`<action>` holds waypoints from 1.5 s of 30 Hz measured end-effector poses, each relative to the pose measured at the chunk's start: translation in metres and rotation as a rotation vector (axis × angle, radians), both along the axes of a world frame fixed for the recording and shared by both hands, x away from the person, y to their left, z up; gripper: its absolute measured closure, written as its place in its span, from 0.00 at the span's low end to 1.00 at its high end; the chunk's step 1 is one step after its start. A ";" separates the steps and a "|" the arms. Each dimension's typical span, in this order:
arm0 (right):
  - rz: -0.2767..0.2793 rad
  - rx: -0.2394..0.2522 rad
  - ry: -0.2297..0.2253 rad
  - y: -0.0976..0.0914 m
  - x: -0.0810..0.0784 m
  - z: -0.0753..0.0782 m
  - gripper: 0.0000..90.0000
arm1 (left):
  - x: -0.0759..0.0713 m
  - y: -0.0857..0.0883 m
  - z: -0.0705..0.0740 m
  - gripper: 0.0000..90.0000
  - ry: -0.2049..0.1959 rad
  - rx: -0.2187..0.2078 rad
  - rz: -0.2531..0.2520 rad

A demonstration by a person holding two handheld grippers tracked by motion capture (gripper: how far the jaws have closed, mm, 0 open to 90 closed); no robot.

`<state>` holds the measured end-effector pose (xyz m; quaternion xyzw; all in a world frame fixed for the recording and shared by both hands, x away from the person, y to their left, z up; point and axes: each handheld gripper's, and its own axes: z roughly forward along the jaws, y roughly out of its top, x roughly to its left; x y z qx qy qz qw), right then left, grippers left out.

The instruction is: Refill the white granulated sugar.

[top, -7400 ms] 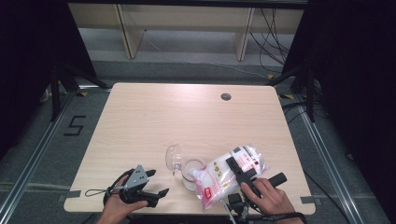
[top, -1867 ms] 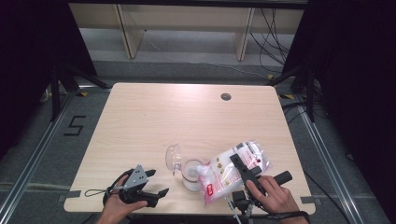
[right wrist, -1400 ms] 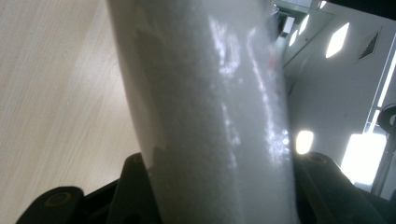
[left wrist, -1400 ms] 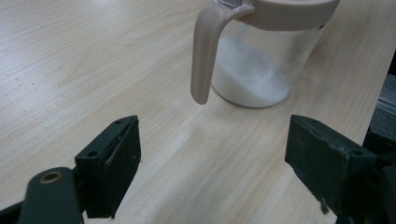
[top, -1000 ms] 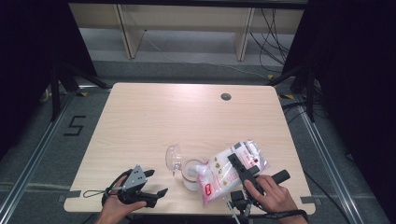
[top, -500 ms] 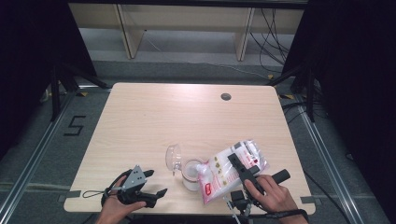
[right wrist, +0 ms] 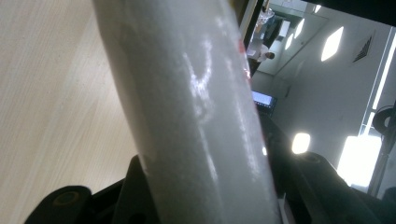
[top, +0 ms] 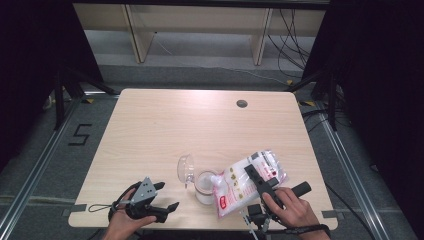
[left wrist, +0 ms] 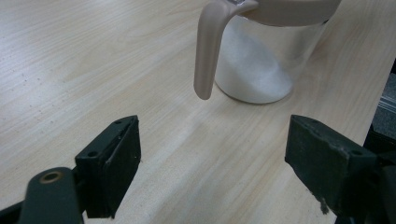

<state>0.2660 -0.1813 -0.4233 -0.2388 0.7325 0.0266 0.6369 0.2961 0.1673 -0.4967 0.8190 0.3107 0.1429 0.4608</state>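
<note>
A: What is your right gripper (top: 256, 176) doing?

B: You hold a clear bag (top: 246, 182) full of white grains with it. Its jaws press on the bag from both sides. They have just been squeezing in a bit more, with the bag between them. In the right gripper view the bag (right wrist: 196, 116) is a fat white roll standing right between the two black jaws.

A: Where is the bag?

B: It is near your edge of the worktop (top: 200, 125), on your right side. It is tipped, with its low corner at the mouth of a little clear jug (top: 205, 186).

A: And the jug?

B: It stands on the worktop between your two hands. There is white stuff in the bottom of it. In the left gripper view you can see the jug (left wrist: 264, 56) up close, with its tan handle (left wrist: 208, 49) hanging down. A clear lid (top: 186, 167) is flipped up just beside it.

A: What about your left gripper (top: 167, 196)?

B: Its jaws are wide apart and hold nothing. It sits low at your edge of the worktop, and it points at the jug. It is near the jug but not touching it.
</note>
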 end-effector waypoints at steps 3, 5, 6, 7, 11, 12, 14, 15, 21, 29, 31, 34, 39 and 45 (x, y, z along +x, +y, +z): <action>0.017 -0.012 -0.004 0.001 0.002 0.001 0.70 | 0.000 0.000 0.000 0.20 0.000 0.000 0.000; 0.001 -0.010 0.009 0.000 0.002 0.000 0.70 | 0.001 0.001 0.000 0.20 -0.003 0.023 -0.004; -0.001 -0.001 0.007 -0.001 0.002 0.000 0.70 | 0.000 0.000 0.000 0.20 0.000 0.000 0.000; 0.003 -0.006 0.001 -0.002 0.002 0.000 0.70 | 0.001 0.001 0.000 0.20 -0.002 0.014 -0.004; -0.012 0.021 0.008 -0.004 0.002 0.001 0.70 | 0.001 0.001 0.000 0.20 -0.002 0.022 -0.004; 0.008 -0.005 -0.007 -0.004 0.003 0.004 0.70 | 0.000 0.000 0.000 0.20 0.002 -0.002 0.000; -0.003 0.022 -0.004 -0.006 0.002 0.003 0.70 | 0.000 0.000 0.000 0.20 0.004 -0.001 -0.002; -0.002 0.004 -0.002 -0.006 0.001 0.005 0.70 | 0.000 0.000 0.000 0.20 0.005 -0.007 0.002; -0.003 0.015 -0.005 -0.009 -0.003 0.006 0.71 | 0.000 0.001 0.000 0.20 0.008 -0.003 0.005; 0.016 0.010 -0.001 -0.005 -0.007 0.009 0.71 | 0.000 0.001 0.000 0.20 0.001 -0.013 0.007; 0.002 0.025 0.006 -0.004 -0.009 0.007 0.71 | 0.000 0.001 0.001 0.20 0.006 -0.003 0.009; 0.018 0.015 0.000 -0.002 -0.009 0.009 0.71 | 0.000 0.001 0.001 0.20 0.002 0.004 -0.002; 0.035 0.018 0.002 0.002 -0.009 0.008 0.72 | 0.001 0.002 0.001 0.20 -0.010 0.014 -0.013; 0.024 0.044 0.019 0.005 -0.008 0.006 0.72 | 0.001 0.001 0.000 0.20 -0.010 0.004 -0.009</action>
